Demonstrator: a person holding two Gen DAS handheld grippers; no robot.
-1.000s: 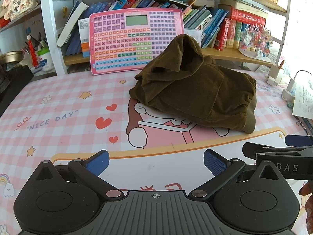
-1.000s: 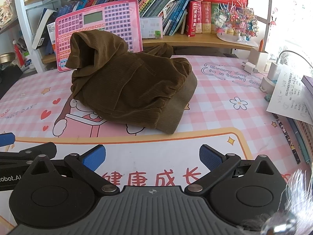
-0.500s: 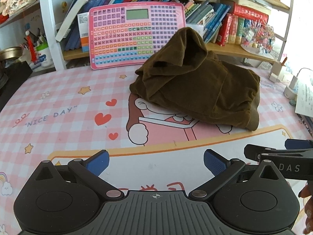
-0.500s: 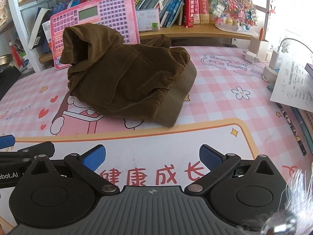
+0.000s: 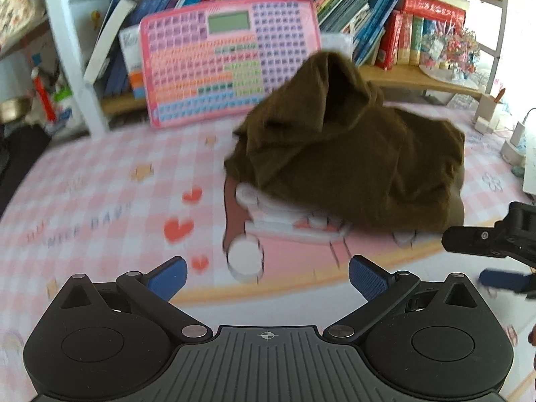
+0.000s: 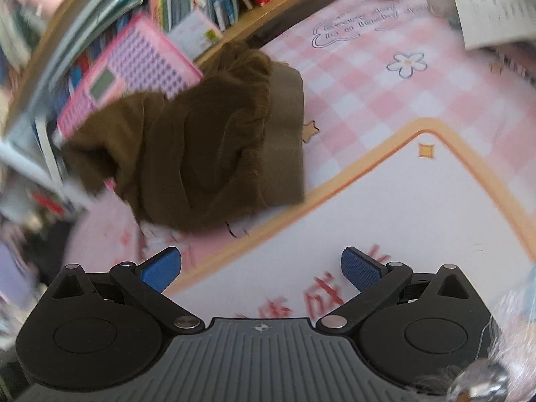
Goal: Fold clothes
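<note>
Nearest in each wrist view, the left claw (image 5: 266, 273) and the right claw (image 6: 261, 266) both stand spread wide with nothing between their blue pads, hovering over the pink-checked bench (image 5: 100, 181). Beyond them the brown garment (image 5: 348, 164) lies in a crumpled heap, well apart from both, in front of the pink keyboard toy (image 5: 227, 67). This looks like the approach step; next, each claw likely needs to reach an edge and pinch it to spread the cloth flat.

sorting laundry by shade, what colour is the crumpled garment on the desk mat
Dark olive-brown, a corduroy-like fabric, with a plainer band along its hem. The left wrist view shows it best.
</note>
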